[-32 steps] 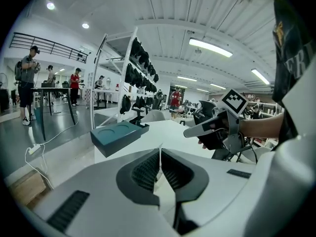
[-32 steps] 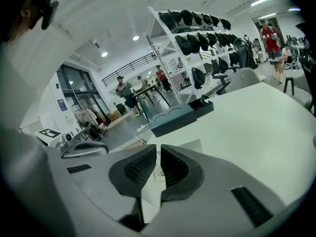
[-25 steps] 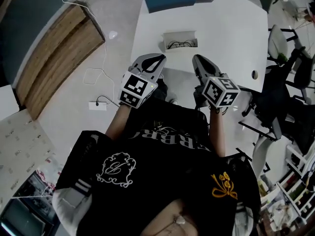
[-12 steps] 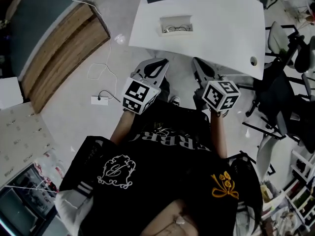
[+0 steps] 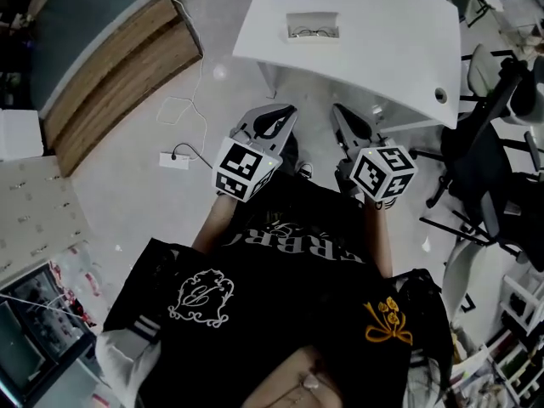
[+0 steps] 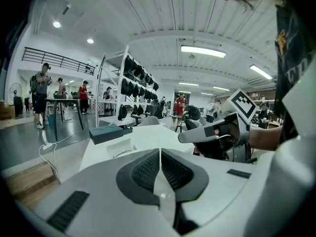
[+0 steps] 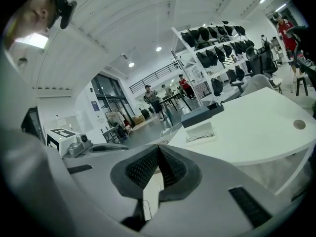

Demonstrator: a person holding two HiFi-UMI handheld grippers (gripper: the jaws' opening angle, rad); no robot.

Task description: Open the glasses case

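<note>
Facing glasses case (image 5: pixel 313 27): closed tongs (image 5: pixel 279 116) (image 5: pixel 342 117).

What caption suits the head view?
Left gripper and right gripper, both shut and empty, hang short of the white table with the glasses case.

Bright, even indoor light from ceiling strip lamps (image 6: pixel 203 51). Head view: white table (image 5: pixel 382 49) nearly blown out, glare spot on the floor (image 5: pixel 219 72), soft shadow under the table edge. Gripper views: heavy fisheye bending, black vignetted corners; left tool (image 6: pixel 159 154) slightly soft near the lens.
</note>
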